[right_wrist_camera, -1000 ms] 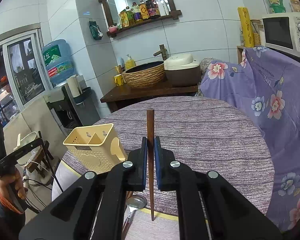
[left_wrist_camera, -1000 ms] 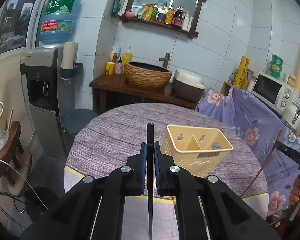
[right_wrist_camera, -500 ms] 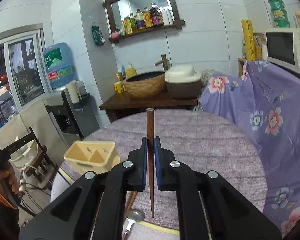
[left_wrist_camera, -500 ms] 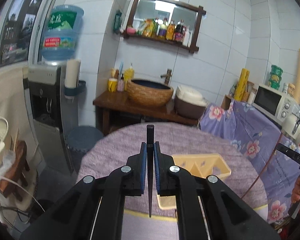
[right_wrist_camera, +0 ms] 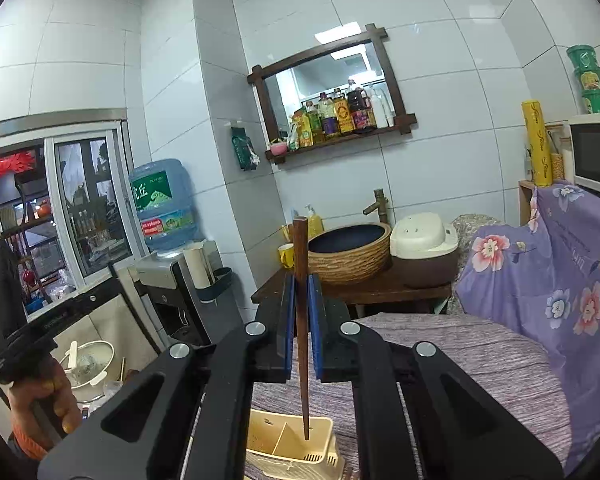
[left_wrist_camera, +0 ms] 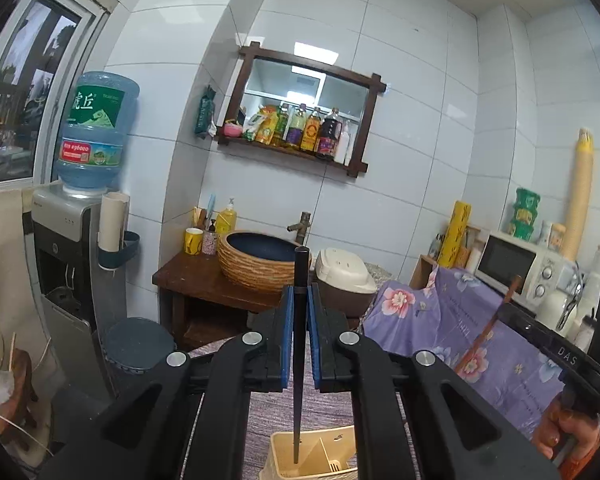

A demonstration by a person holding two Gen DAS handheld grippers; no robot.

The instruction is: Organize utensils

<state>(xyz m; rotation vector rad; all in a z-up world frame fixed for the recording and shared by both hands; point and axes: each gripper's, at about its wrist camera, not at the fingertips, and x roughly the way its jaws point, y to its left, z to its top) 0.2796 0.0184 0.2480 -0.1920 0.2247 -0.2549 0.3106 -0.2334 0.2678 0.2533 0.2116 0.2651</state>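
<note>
Raising both grippers has swung your views up off the table: where the purple tabletop filled the frame a second ago, tiled wall now dominates and the cream caddy (left_wrist_camera: 312, 456) sits at the bottom centre of each view. Your left gripper (left_wrist_camera: 300, 312) is clenched on the black chopstick (left_wrist_camera: 299, 360), upright, tip hanging over the caddy's left compartment. Your right gripper (right_wrist_camera: 302, 308) clamps the brown chopstick (right_wrist_camera: 302, 320), slightly tilted, tip over the compartment right of the divider in the caddy (right_wrist_camera: 292, 446). Both sticks now look lined up for lowering in; whether either tip is already below the rim you cannot tell.
</note>
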